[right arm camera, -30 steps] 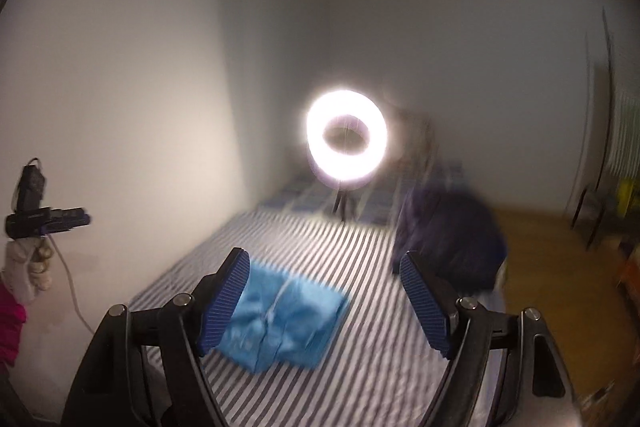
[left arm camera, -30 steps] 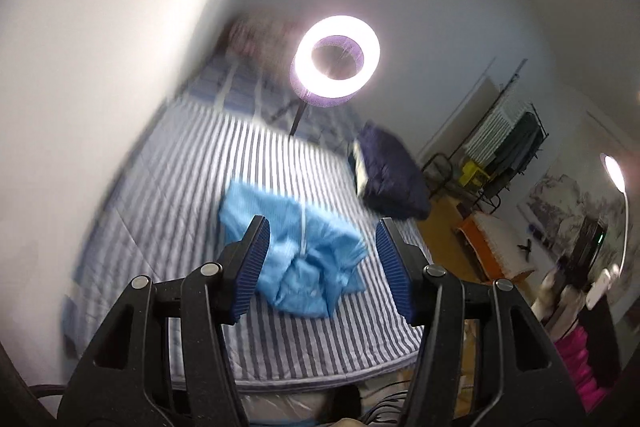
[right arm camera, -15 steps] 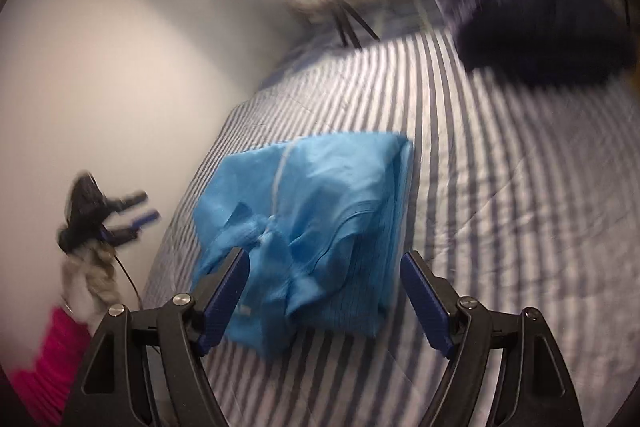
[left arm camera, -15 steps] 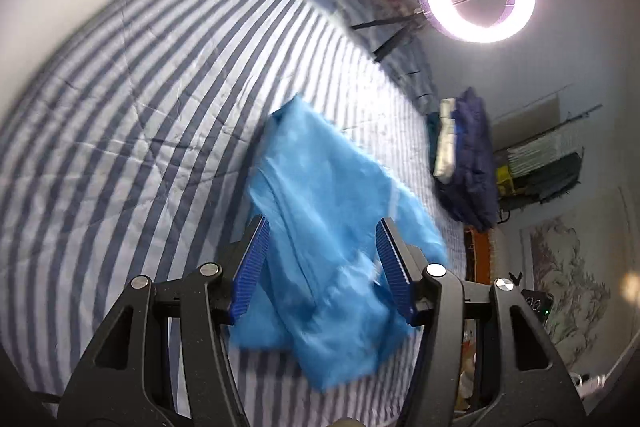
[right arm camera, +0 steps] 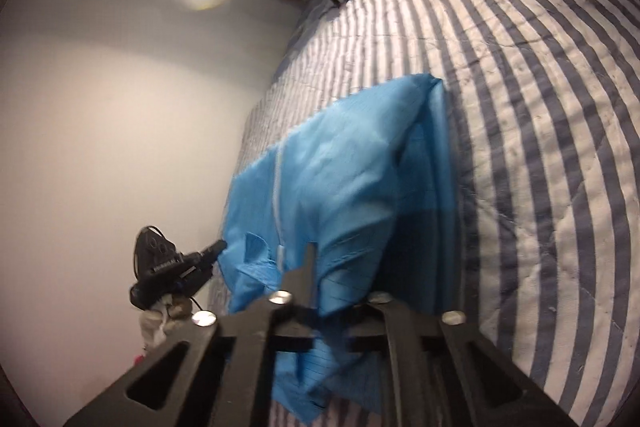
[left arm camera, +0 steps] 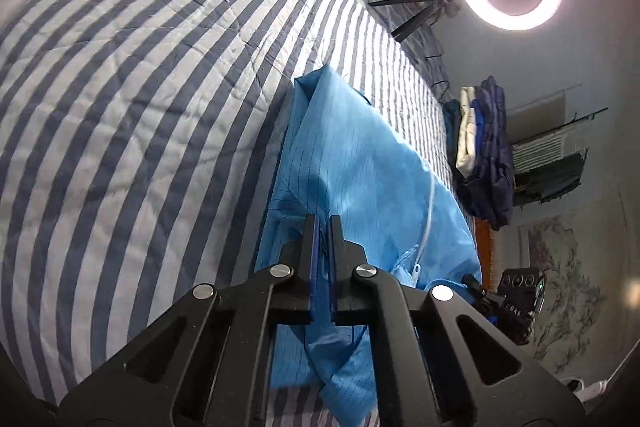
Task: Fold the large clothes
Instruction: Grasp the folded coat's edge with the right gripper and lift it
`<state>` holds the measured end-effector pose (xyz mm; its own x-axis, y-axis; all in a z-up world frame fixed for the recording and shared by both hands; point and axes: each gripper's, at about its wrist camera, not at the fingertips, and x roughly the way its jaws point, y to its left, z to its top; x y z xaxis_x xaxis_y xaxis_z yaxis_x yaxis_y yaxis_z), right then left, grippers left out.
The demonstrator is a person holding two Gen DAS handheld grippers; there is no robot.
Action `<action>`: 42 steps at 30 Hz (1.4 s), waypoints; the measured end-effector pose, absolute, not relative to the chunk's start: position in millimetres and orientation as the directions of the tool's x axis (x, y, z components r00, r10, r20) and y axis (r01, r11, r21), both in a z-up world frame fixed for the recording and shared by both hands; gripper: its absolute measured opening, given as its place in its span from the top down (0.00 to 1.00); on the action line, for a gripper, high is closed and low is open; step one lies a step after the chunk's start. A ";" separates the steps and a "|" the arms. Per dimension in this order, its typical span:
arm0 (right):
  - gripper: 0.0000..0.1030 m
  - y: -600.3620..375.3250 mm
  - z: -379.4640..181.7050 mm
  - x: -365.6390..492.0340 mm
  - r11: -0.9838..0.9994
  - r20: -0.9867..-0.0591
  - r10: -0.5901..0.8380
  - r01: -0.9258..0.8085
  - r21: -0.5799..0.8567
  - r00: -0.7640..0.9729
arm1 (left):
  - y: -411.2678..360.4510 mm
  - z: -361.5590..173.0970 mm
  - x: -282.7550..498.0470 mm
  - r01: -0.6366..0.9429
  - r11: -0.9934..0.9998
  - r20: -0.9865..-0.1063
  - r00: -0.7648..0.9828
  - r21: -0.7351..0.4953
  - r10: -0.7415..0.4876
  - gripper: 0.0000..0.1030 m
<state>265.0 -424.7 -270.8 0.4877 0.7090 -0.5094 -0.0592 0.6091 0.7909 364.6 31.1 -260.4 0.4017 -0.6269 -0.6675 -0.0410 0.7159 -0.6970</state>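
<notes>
Blue garment (left arm camera: 360,167) is lying crumpled on a striped quilt (left arm camera: 120,87), a white zipper running down it. The left gripper (left arm camera: 323,223) and right gripper (right arm camera: 320,259) are each pinching its near edge, jaws just closed. Only the left view is showing stacked dark clothes (left arm camera: 486,151) beyond.
</notes>
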 end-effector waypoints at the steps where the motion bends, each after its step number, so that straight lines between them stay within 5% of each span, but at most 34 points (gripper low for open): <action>1: 0.99 -423.8 -268.2 261.2 0.614 -0.508 0.711 -0.075 0.786 0.486 | 32.4 -261.0 356.7 -0.032 0.735 -0.681 0.407 -0.677 -0.609 0.99; 10: 0.94 -416.1 -292.1 240.4 0.729 -0.649 0.631 -0.039 0.683 0.426 | 40.3 -280.9 347.0 -0.021 0.819 -0.759 0.389 -0.573 -0.521 1.00; 13: 0.67 -413.3 -259.0 223.1 0.831 -0.727 0.521 -0.072 0.551 0.448 | 51.0 -253.7 335.2 0.010 0.859 -0.761 0.459 -0.512 -0.459 1.00; 19: 0.63 -417.0 -199.1 215.1 0.893 -0.690 0.422 -0.138 0.429 0.588 | 30.4 -201.9 337.3 0.139 0.871 -0.713 0.523 -0.471 -0.468 1.00; 22: 0.26 -431.0 -209.7 244.9 0.833 -0.643 0.498 -0.116 0.541 0.581 | 1.5 -200.0 352.1 0.194 0.873 -0.719 0.502 -0.448 -0.481 1.00; 25: 0.33 -443.0 -239.8 275.0 0.760 -0.615 0.557 -0.044 0.648 0.558 | -20.9 -217.0 369.3 0.211 0.885 -0.750 0.471 -0.415 -0.465 1.00; 29: 0.64 -431.4 -276.4 295.4 0.706 -0.618 0.638 -0.030 0.707 0.460 | -32.2 -252.6 386.6 0.198 0.915 -0.807 0.431 -0.351 -0.403 1.00; 34: 0.61 -417.6 -267.3 290.7 0.566 -0.453 0.790 -0.207 0.798 0.413 | -31.4 -278.9 389.2 0.197 0.920 -0.820 0.417 -0.338 -0.391 1.00; 38: 0.34 -444.1 -288.1 314.1 0.505 -0.404 0.795 -0.124 0.854 0.452 | -35.0 -284.6 387.9 0.211 0.923 -0.820 0.427 -0.320 -0.382 1.00; 42: 0.40 -464.1 -309.8 343.6 0.386 -0.311 0.800 -0.044 0.921 0.513 | -40.2 -287.5 387.8 0.230 0.924 -0.814 0.441 -0.306 -0.379 1.00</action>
<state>343.6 -464.0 -309.8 0.5132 0.7999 -0.3110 -0.0438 0.3863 0.9213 387.8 -40.2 -287.5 0.4408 -0.3794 -0.8135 0.2303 0.9238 -0.3060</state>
